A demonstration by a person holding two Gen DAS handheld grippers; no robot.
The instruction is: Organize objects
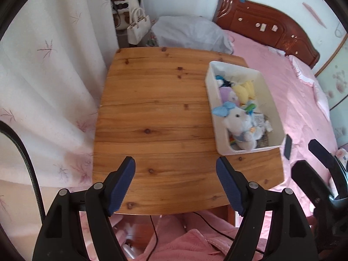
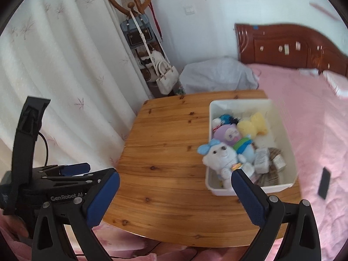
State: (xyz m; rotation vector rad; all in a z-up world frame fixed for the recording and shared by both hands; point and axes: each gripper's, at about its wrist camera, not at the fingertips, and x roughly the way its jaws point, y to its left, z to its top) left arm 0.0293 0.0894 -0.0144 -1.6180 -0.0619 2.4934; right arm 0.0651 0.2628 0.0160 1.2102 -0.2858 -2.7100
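Both your grippers hang over the near edge of the knotty brown wooden table (image 1: 152, 113), the left gripper (image 1: 175, 187) and the right gripper (image 2: 175, 198) each with fingers spread wide and holding nothing. Beside the table you see a white flowered curtain (image 1: 43, 69) and a bed with pink cover (image 1: 289, 82). On the table's right side stands the white rectangular plastic bin (image 2: 289, 150). Inside lie a white plush bear with blue bow (image 2: 221, 156), a yellow plush toy (image 2: 254, 125) and a purple round plush (image 2: 226, 133).
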